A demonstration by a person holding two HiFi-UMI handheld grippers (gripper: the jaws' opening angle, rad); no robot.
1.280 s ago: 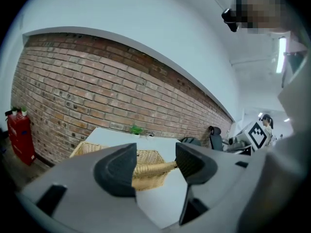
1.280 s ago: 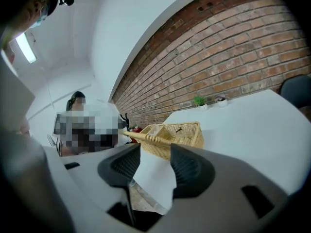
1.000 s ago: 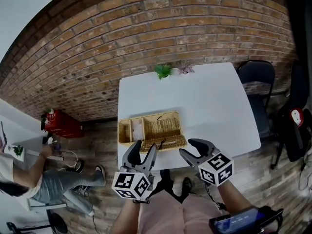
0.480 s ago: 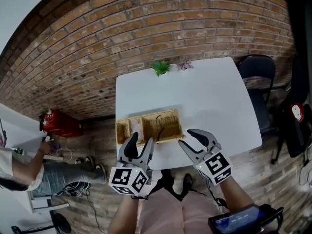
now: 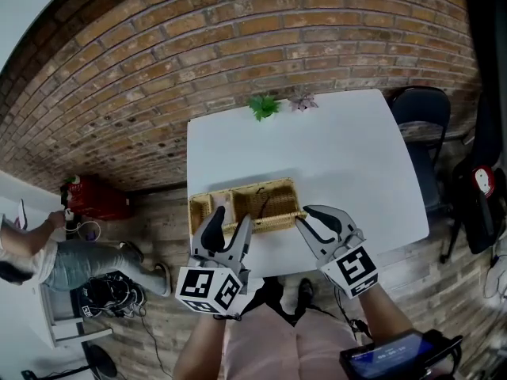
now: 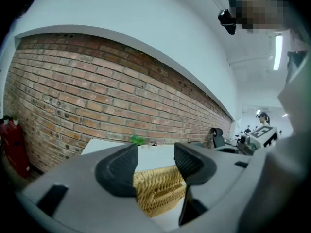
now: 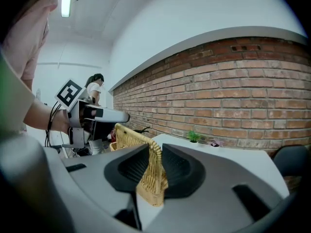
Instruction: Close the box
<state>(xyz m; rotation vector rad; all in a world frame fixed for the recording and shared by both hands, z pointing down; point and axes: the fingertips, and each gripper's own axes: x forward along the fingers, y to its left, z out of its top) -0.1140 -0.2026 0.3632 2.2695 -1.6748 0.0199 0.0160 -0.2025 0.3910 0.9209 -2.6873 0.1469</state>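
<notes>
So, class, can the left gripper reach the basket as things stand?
Probably yes: the left gripper is open, the basket sits straight ahead, and nothing stands between them.

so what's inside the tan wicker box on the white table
The tan wicker box is split by a divider; its larger section holds a thin dark item, too small to identify. Its woven lid and the left gripper cover the near edge.

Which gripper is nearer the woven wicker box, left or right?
Right. The right gripper has just closed on an edge of the woven wicker box; the open left gripper hovers short of it.
</notes>
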